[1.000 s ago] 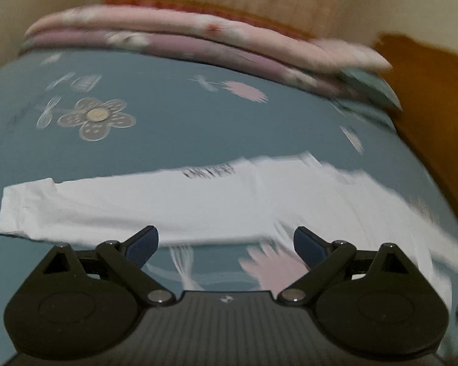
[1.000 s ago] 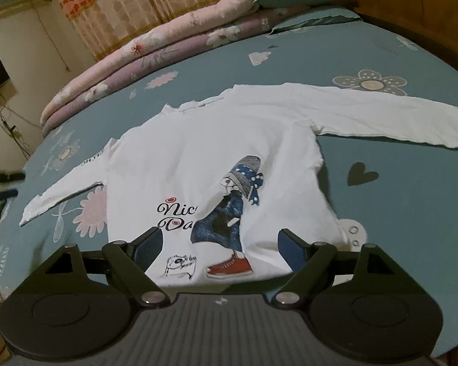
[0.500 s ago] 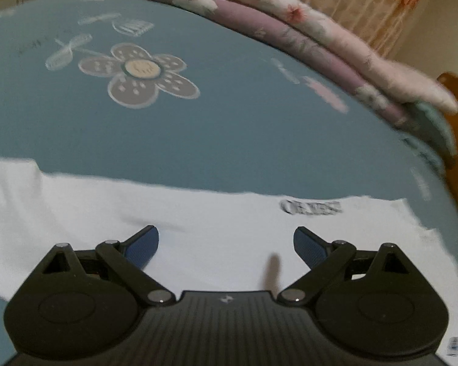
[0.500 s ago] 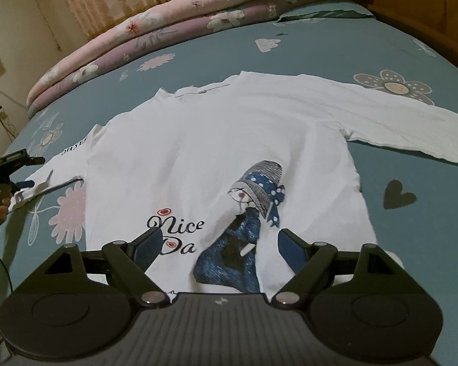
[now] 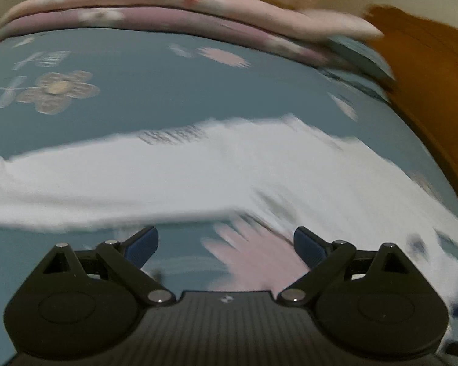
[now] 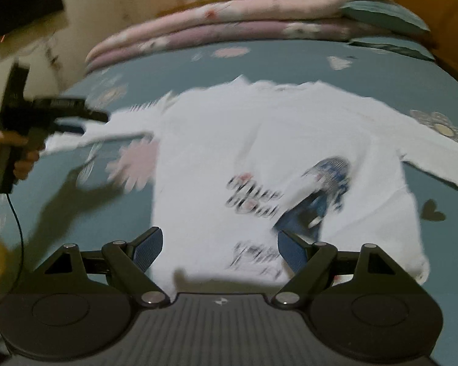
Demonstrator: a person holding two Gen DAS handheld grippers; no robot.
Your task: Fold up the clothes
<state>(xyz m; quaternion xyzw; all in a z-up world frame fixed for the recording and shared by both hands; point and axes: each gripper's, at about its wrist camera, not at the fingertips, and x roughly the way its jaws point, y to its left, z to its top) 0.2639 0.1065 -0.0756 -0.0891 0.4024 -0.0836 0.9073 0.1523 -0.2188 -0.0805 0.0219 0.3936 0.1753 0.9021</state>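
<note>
Spread flat and face up on the blue-grey bedsheet [image 6: 290, 61] lies a white long-sleeved shirt [image 6: 274, 140], its neckline toward the far side of the bed and its hem nearest the right wrist camera. Both sleeves reach straight out to the sides, one toward the grey flower print at the right edge, the other toward the left, where it crosses above a pink flower print [image 6: 134, 161] on the sheet. On the chest is a printed figure in blue [image 6: 323, 189] with a patterned hat, and beside it dark script lettering with small red marks; motion blur keeps the words from being read. More dark marks sit near the hem. In the left wrist view the same shirt [image 5: 198, 180] shows as a long white band, the sleeve running off to the left, with a short line of dark print near the shoulder, also too blurred to read. The right gripper [image 6: 219, 250] hovers over the hem with its blue-padded fingers spread wide and nothing pinched between them. The left gripper [image 5: 226, 244] likewise has its fingers wide apart and empty, over the sheet just short of the sleeve; from the right wrist camera a hand [image 6: 6, 155] is seen holding it near that sleeve. Folded pink and mauve quilts [image 6: 229, 27] and a teal pillow [image 6: 384, 15] lie along the far side of the bed.
</note>
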